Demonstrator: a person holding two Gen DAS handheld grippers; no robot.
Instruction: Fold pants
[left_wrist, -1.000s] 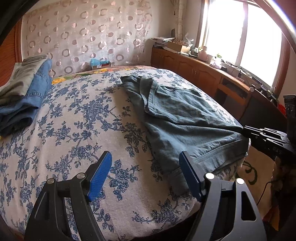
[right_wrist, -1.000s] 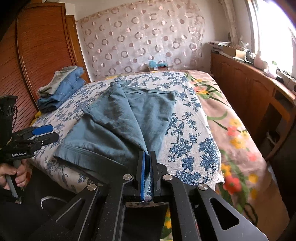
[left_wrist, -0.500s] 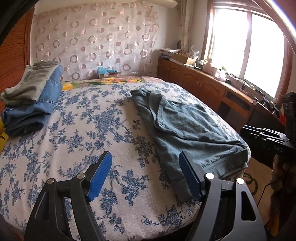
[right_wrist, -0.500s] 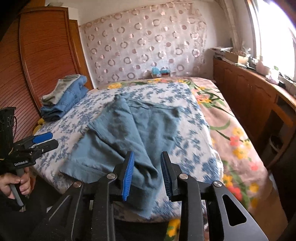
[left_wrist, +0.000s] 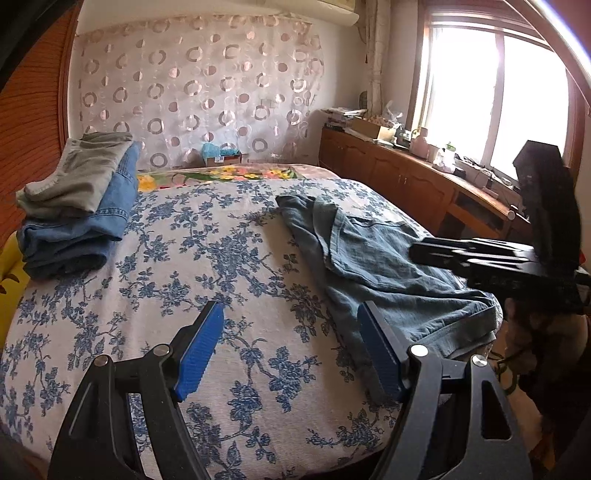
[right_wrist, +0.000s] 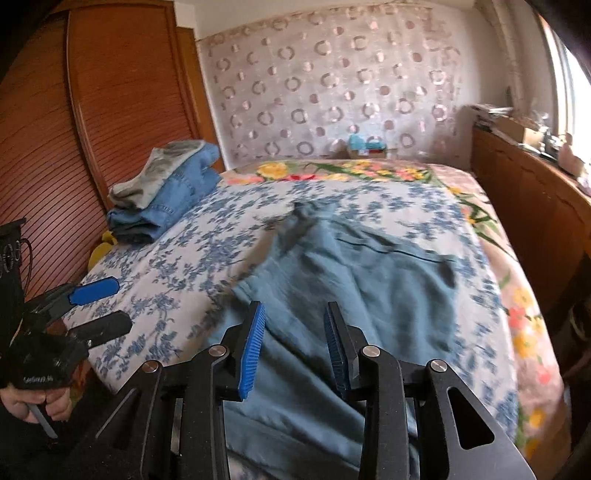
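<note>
Blue-grey pants (left_wrist: 376, 266) lie partly folded on the right side of the floral bedspread (left_wrist: 207, 258); in the right wrist view the pants (right_wrist: 369, 280) fill the middle. My left gripper (left_wrist: 291, 347) is open and empty, held above the bedspread just left of the pants' near edge. My right gripper (right_wrist: 295, 343) is open and empty, hovering over the pants' near end. The right gripper also shows in the left wrist view (left_wrist: 417, 253), above the pants. The left gripper shows in the right wrist view (right_wrist: 107, 306), at the bed's left edge.
A stack of folded jeans and grey pants (left_wrist: 77, 206) sits at the bed's far left by a wooden slatted panel (right_wrist: 74, 147). A low wooden cabinet (left_wrist: 399, 177) runs along the right under the window. A small box (left_wrist: 221, 155) stands at the headboard.
My right gripper let go of the pants' edge, opened and lifted over them. The pants dropped onto the bed. My left gripper stayed open and rose slightly.
</note>
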